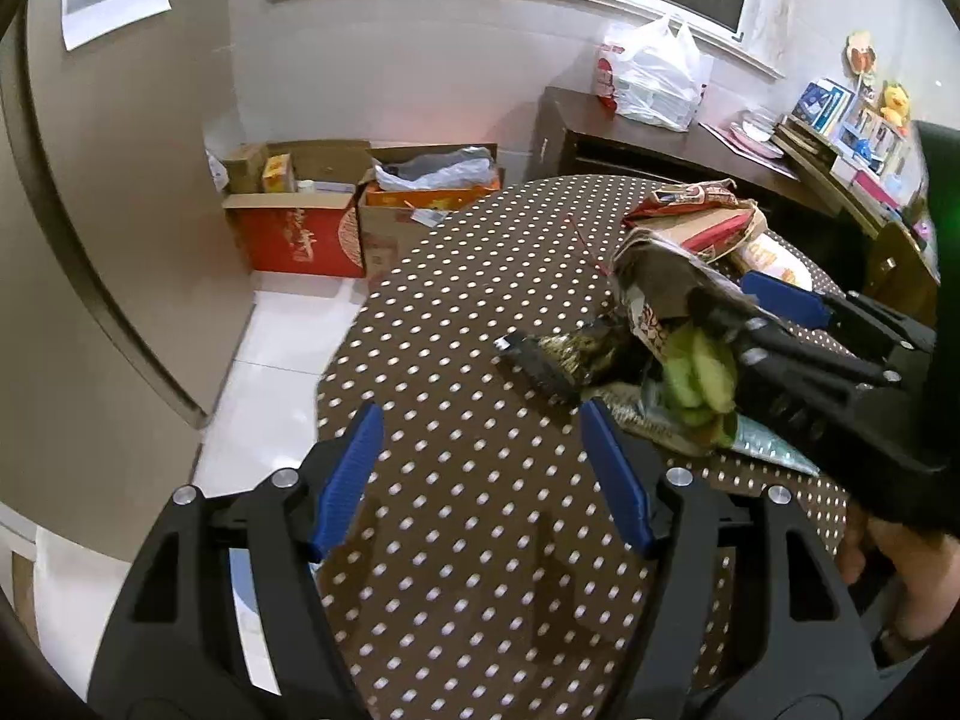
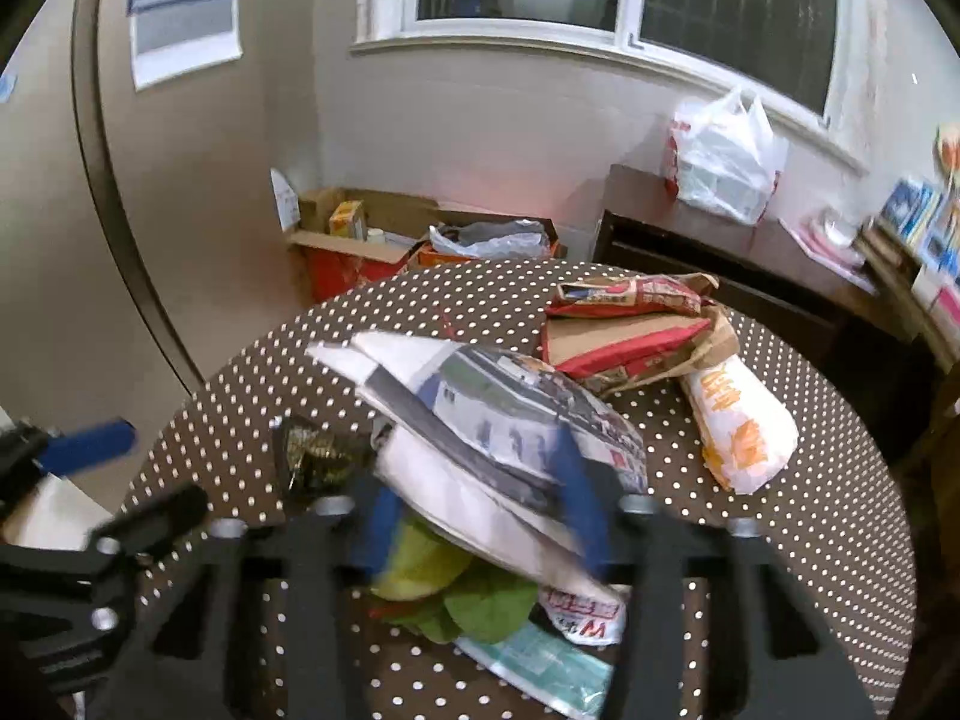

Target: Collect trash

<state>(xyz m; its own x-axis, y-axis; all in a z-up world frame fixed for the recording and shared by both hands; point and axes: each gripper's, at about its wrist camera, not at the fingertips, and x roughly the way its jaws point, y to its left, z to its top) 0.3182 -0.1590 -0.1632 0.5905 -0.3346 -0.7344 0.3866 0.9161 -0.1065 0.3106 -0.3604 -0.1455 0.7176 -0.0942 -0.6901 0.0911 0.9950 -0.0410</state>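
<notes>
The crumpled heap of printed wrappers and green scraps (image 2: 498,468) lies on my brown polka-dot table (image 1: 480,540). My right gripper (image 2: 480,516) is clamped on it; my left gripper (image 1: 480,474) gapes wide, empty, just beside.

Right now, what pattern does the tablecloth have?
The tablecloth is dark brown with small white dots, clearest in the left wrist view.

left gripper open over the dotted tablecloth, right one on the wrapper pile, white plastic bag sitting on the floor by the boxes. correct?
Not quite. The white plastic bag sits on the dark sideboard under the window, not on the floor by the boxes; both wrist views show it. The rest holds: the left gripper is open over the dotted tablecloth, and the right gripper is on the wrapper pile.
</notes>
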